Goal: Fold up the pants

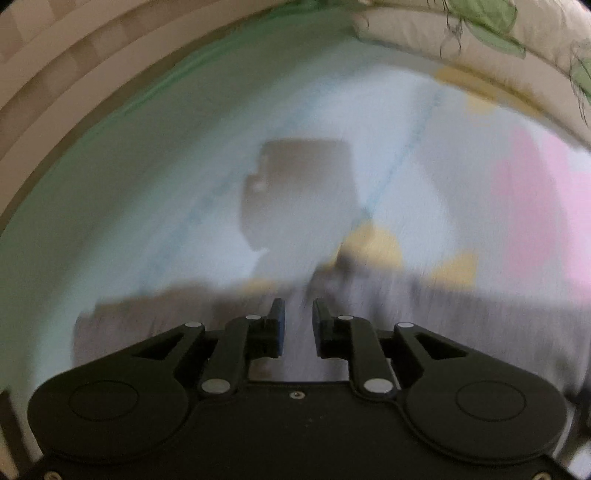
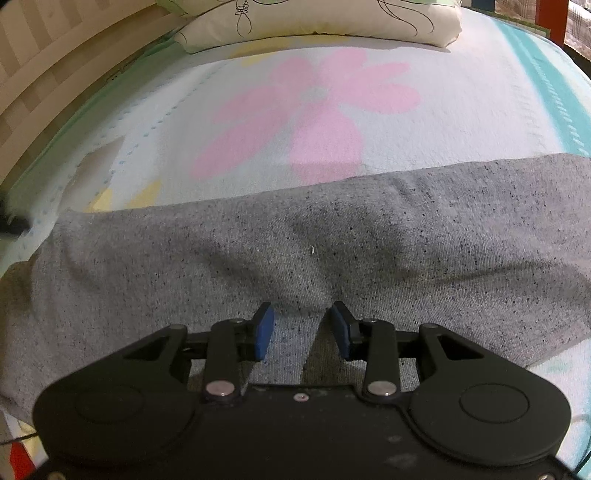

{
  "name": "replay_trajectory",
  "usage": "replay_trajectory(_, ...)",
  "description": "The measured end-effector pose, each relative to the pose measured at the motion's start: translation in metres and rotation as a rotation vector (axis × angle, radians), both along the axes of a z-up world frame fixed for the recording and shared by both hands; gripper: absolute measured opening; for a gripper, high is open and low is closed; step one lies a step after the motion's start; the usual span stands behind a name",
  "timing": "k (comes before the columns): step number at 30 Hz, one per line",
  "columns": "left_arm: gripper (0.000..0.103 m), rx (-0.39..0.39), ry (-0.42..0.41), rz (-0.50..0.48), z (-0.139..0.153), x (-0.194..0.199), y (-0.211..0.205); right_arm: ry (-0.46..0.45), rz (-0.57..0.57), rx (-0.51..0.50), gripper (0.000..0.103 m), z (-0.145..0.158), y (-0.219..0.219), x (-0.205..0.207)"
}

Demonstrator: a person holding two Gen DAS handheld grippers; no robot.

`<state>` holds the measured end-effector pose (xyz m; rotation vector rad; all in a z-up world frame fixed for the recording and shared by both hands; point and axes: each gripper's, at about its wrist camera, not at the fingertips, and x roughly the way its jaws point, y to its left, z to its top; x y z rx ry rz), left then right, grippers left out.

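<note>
While the left wrist view is smeared by motion blur, the right wrist view is sharp, and the entries below rest mainly on it.

Pants [image 2: 295, 251]: grey speckled knit, spread flat as a wide band across the bedcover, creased near the middle; in the left wrist view only a grey blur along the lower part of the picture.

Bedcover [image 2: 443, 110]: pale, with a large pink flower, yellow patches, a dotted blue line and a teal stripe at the right edge; the pants lie on it.

Pillow [image 2: 317, 26]: cream with green leaves and thin black line drawing, at the far end of the bed, well apart from the pants.

Headboard [image 2: 44, 74]: striped beige panels curving along the left side.

Right gripper [image 2: 302, 330]: poised over the near edge of the pants, blue-padded jaws parted, cloth showing in the gap, pads not pressing on it.

Left gripper [image 1: 298, 325]: jaws parted with a narrow gap, nothing gripped between them; grey cloth lies beyond the tips, blurred.

Shadow [image 1: 299, 192]: dark blocky shape cast on the bedcover ahead of the left gripper.
</note>
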<state>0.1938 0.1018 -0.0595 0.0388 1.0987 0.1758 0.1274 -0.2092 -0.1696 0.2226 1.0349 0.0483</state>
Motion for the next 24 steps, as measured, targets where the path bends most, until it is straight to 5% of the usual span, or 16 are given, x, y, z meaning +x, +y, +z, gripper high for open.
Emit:
replay_trajectory(7,0.026,0.007,0.231,-0.023,-0.054,-0.080,0.024,0.021,-0.033,0.046,0.036,0.002,-0.010,0.001)
replay_trajectory(11,0.025,0.080,0.203,-0.105,-0.054,-0.114,0.021,0.034,-0.046,0.053,0.034,0.002,-0.012,-0.001)
replay_trajectory(19,0.025,-0.096,0.119,0.029,-0.025,-0.135,0.051,0.038,-0.039,0.038,0.035,0.005,-0.009,-0.001)
replay_trajectory(24,0.026,-0.114,0.018,0.123,-0.009,-0.144,0.076,0.042,-0.053,0.055,0.035,0.004,-0.009,0.002)
